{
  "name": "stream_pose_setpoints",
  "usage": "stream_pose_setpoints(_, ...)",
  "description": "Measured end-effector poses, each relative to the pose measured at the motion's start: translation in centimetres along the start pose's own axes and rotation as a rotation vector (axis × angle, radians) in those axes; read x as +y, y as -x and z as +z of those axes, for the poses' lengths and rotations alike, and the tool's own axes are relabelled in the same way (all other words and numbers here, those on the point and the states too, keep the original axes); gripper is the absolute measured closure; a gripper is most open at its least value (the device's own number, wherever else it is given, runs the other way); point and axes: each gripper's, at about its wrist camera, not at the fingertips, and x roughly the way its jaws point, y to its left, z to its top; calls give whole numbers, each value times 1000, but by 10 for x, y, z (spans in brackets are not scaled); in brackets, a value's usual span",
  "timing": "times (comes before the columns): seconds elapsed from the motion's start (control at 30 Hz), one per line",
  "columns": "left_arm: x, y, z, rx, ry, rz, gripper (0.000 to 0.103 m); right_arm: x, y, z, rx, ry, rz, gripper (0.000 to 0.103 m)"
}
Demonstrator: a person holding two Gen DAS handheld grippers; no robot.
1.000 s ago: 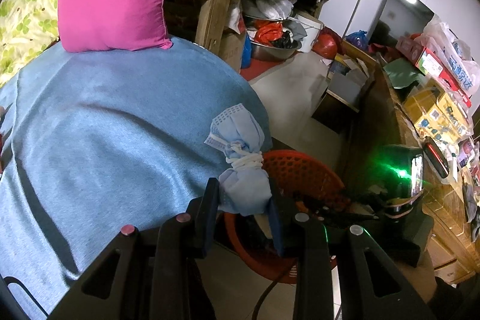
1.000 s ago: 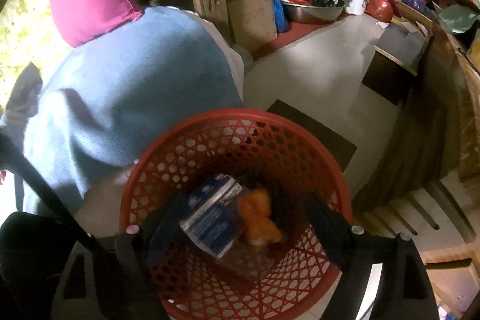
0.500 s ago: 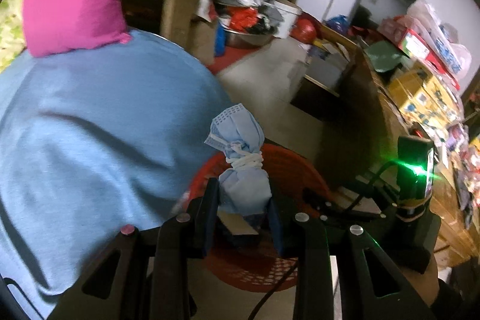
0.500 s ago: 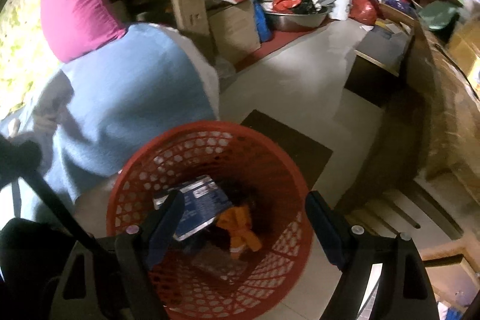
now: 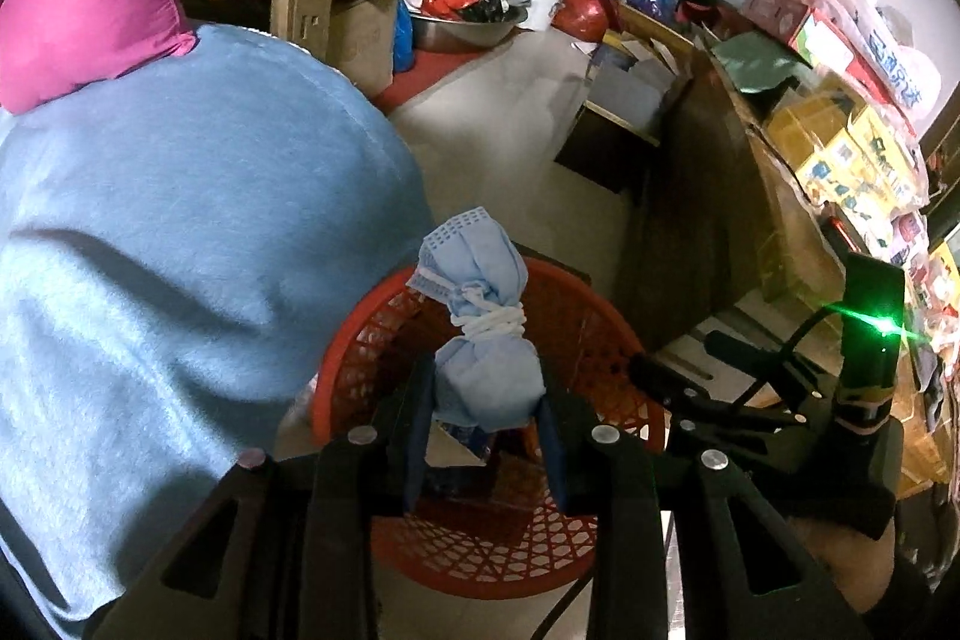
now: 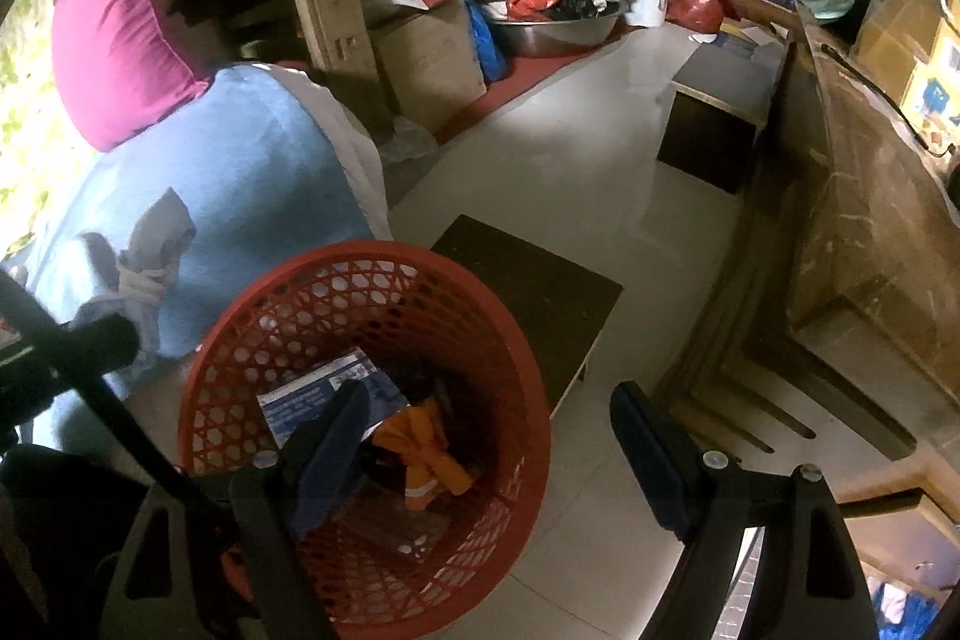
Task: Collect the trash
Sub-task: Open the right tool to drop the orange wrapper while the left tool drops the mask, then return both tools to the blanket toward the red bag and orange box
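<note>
The bundled blue mask (image 5: 489,340) has been carried off the blue bedcover (image 5: 180,220) to above the red basket (image 5: 576,316); the left gripper (image 5: 483,430) fingers, just eased slightly, still pinch it, so release seems imminent. The right gripper (image 6: 492,460) is held wide, empty

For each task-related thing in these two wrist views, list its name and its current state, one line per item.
Left gripper: jaws just starting to open, pads still on the mask.
Bundled face mask: tied with its straps, held above the basket.
Red basket: upright on the floor, partly filled.
Blue booklet: lying in the basket.
Orange scrap: lying in the basket.
Right gripper: open, empty.
</note>
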Motion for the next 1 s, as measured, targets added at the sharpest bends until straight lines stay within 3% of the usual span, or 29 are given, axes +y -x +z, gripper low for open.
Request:
stream_pose_setpoints(0.07,-2,-2,1,1,0,9,46,0,0,1,-6,-1,1,18)
stream_pose_setpoints(0.13,-2,-2,1,-5,2,16,38,-1,1,1,-10,-4,3,18)
stream_pose_setpoints(0.53,1,3,-3,1,-3,20,37,-1,3,2,-15,-8,3,18)
stream_pose_setpoints(1.0,14,25,-6,-46,31,18,37,15,8,4,-27,21,8,18)
